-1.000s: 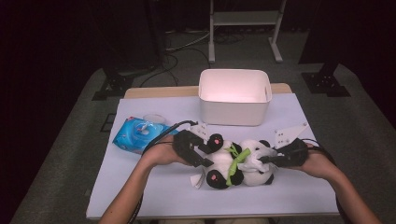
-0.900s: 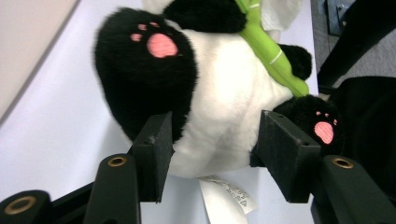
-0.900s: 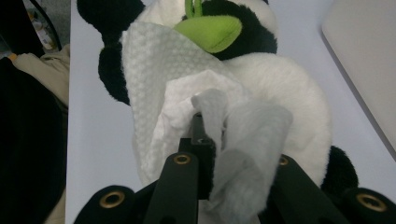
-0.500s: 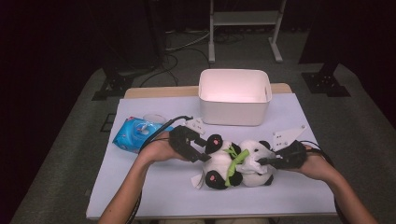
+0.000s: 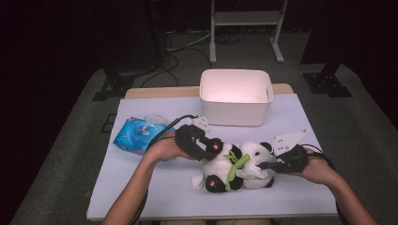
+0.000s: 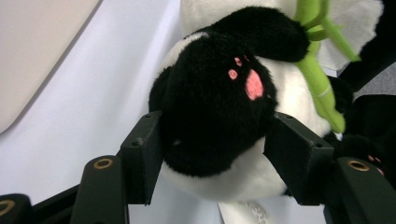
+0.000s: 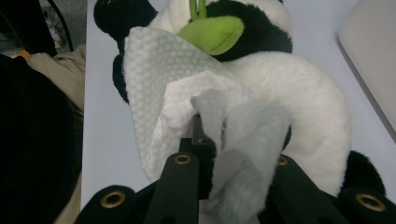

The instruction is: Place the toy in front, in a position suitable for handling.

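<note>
1. The table (image 5: 155,187) is draped in a pale sheet, and the white bin (image 5: 235,97) stands at its far edge, well apart from the work in hand.
2. The panda plush (image 5: 234,166) lies on its side at the middle of the table, between the 2 hands, a green bamboo sprig (image 5: 236,164) across its belly.
3. The blue pack of wipes (image 5: 138,136) lies to the left, just beside the person's left forearm.
4. The left gripper (image 6: 212,154) straddles the panda's black foot; its jaws have just been opening and look to be barely touching the fur.
5. The right gripper (image 7: 203,140) is clamped tight on a white wipe (image 7: 187,98), which is pressed against the panda's white side.
6. Judgement: the step in hand is wiping the plush clean while the left gripper steadies it by the foot.
7. Next, the left grip likely needs to firm up or shift, so that the right can drag the wipe across the fur without the panda sliding.
</note>
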